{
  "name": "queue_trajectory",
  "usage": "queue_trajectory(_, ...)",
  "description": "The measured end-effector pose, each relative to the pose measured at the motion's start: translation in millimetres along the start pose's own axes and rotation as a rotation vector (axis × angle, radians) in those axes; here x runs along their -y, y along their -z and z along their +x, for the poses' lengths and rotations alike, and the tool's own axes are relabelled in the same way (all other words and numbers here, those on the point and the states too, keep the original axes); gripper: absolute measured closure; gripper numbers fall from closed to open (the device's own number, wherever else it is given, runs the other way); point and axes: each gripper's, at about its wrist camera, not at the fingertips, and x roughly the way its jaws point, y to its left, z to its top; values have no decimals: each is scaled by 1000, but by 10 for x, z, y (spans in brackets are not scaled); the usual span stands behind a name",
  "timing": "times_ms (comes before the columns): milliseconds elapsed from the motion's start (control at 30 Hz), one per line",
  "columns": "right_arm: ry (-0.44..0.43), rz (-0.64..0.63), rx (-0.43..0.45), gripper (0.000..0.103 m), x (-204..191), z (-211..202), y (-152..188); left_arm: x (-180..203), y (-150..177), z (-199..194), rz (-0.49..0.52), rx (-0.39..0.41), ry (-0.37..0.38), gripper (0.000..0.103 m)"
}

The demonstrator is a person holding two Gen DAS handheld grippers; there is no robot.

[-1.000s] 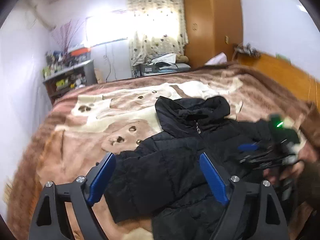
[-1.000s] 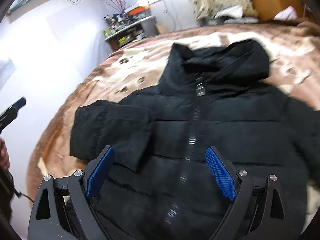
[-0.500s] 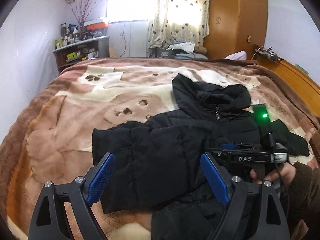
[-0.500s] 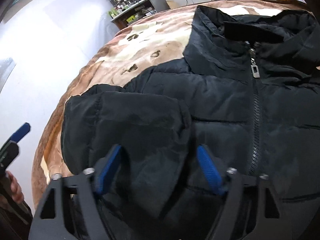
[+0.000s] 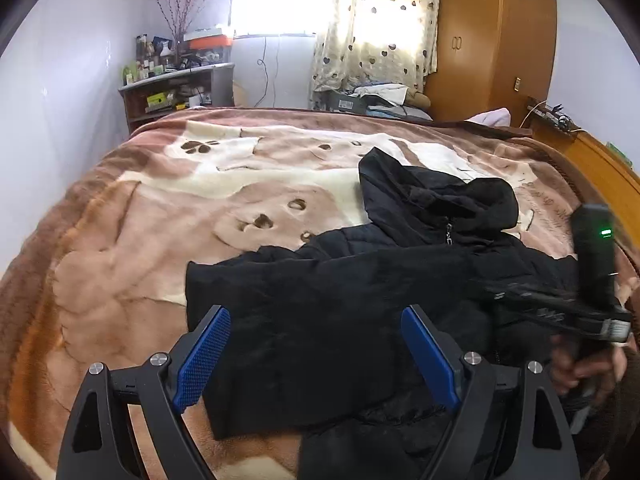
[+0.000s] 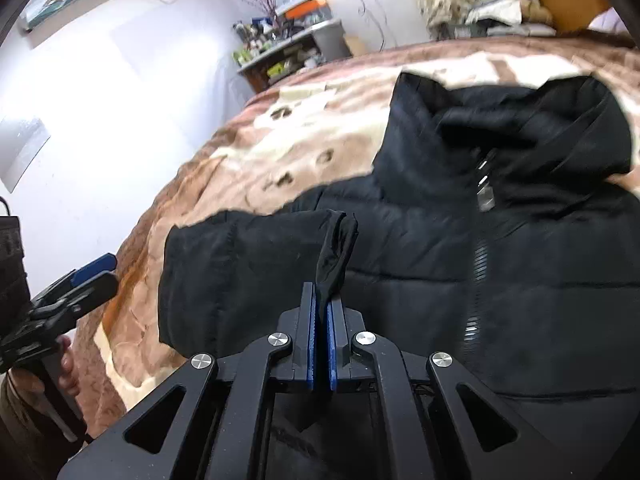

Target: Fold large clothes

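1. Black jacket (image 5: 400, 280) lies zipped on the brown blanket (image 5: 160, 240), filling the centre and right of both views, hood toward the top.
2. Right gripper (image 6: 322, 316), lower centre of its view, is clamped on a pinch of the folded sleeve (image 6: 240, 272).
3. Left gripper (image 5: 316, 356) hovers over that sleeve, jaws wide apart, holding nothing.

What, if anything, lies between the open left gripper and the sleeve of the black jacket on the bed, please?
Nothing visible does. The left gripper hangs open just over the folded sleeve of the jacket, with no other thing between them. The right gripper is off to the side, already shut on a pinch of the sleeve's fabric.
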Motion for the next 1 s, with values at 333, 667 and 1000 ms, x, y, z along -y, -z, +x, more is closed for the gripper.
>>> queue_trajectory(333, 206, 53, 106, 99, 531, -856, -178, 302, -125, 104, 31, -3, -20, 16)
queue_trajectory(667, 398, 108, 60, 99, 1167, -953, 54, 610, -3, 746, 34, -88, -47, 16)
queue_trajectory(1000, 550, 8, 14, 98, 1283, -742, 213, 583, 178, 1245, 61, -183, -148, 16)
